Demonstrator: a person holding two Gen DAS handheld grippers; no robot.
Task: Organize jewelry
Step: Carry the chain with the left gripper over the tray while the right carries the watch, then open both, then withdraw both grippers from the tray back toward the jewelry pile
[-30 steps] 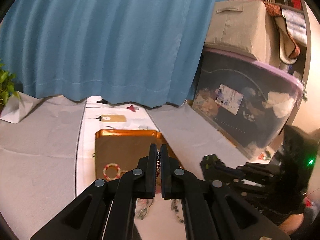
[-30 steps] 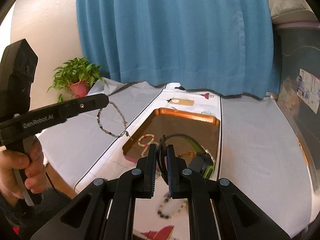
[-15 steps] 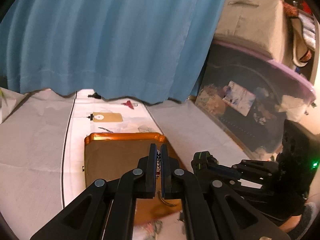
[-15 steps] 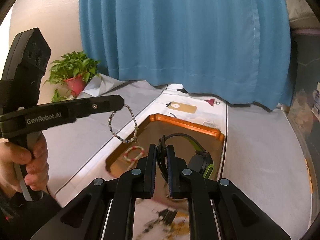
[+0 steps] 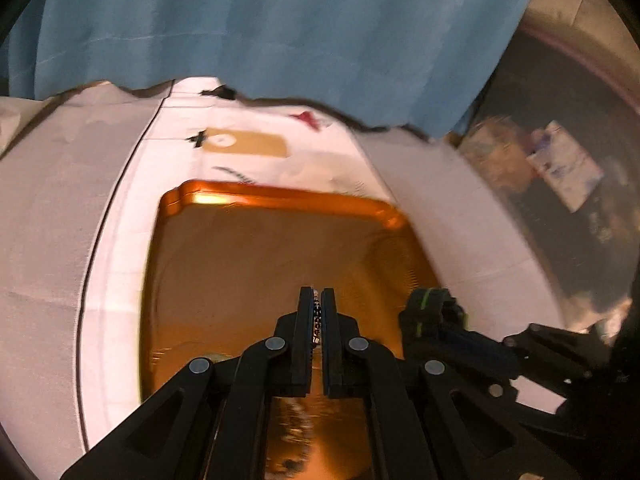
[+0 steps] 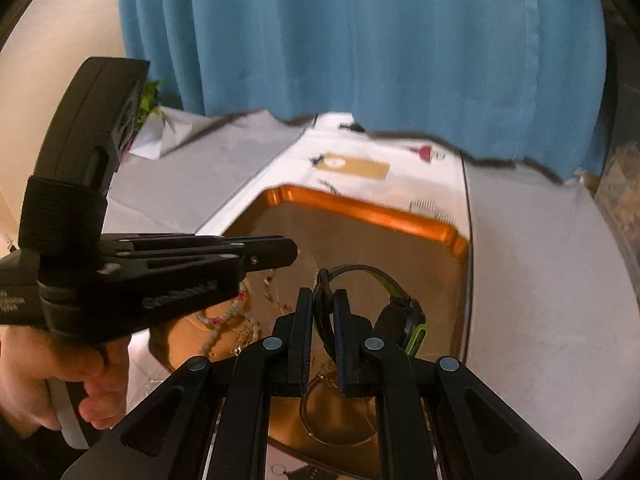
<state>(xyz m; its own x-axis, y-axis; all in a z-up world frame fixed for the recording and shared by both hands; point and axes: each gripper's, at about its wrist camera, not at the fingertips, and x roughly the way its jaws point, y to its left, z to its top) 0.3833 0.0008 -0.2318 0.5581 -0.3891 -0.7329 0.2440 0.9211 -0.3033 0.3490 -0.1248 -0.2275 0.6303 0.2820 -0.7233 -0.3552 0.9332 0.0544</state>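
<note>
An orange metal tray (image 5: 280, 196) (image 6: 372, 210) lies on a white cloth. My left gripper (image 5: 317, 298) is shut on a beaded chain bracelet (image 5: 317, 320) and holds it over the tray; in the right wrist view it (image 6: 294, 254) reaches in from the left with the chain (image 6: 272, 284) hanging below, blurred. My right gripper (image 6: 324, 300) is shut on the strap of a black and green watch (image 6: 400, 312) over the tray. It also shows in the left wrist view (image 5: 432, 312). A pink beaded bracelet (image 6: 232, 312) and a thin bangle (image 6: 340, 420) lie in the tray.
A blue curtain (image 6: 360, 40) hangs behind the table. A tan tag (image 5: 244, 144) lies on the cloth beyond the tray. A dark storage bin (image 5: 560, 168) stands at the right. A green plant (image 6: 150, 96) stands at the far left.
Both grippers have moved forward and down over the tray, each still holding its item. The left gripper now reaches further across in the right wrist view.
</note>
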